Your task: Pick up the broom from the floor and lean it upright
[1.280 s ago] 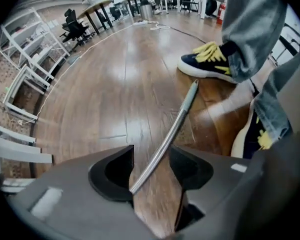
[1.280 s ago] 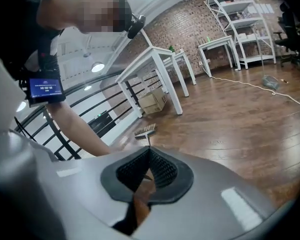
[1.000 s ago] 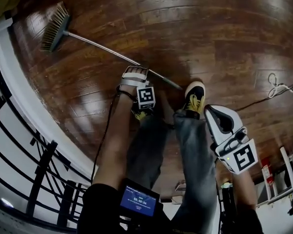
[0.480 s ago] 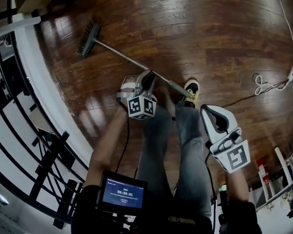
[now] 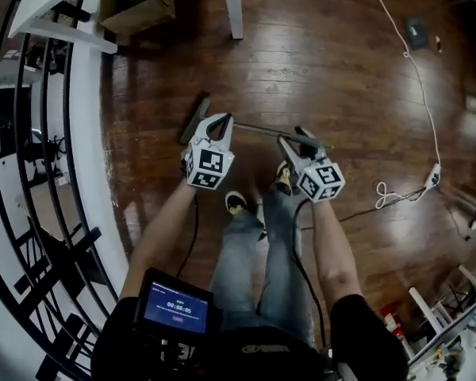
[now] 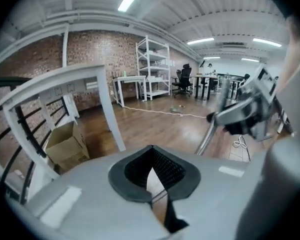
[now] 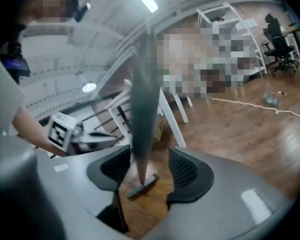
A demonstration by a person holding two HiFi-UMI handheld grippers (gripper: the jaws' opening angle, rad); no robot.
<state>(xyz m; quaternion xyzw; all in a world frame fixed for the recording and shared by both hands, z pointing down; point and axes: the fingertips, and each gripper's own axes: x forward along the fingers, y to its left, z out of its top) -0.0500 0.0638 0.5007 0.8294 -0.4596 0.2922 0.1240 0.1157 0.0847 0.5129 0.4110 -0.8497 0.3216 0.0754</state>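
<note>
The grey long-handled broom [image 5: 262, 128] has risen from lying flat; its brush head [image 7: 140, 186] sits low, far left, by the dark wooden floor [image 5: 341, 70]. The right gripper [image 5: 297, 143] is opening its jaws around the handle. The left gripper [image 5: 214, 125] has closed, seemingly empty, so the broom's support looks doubtful.
</note>
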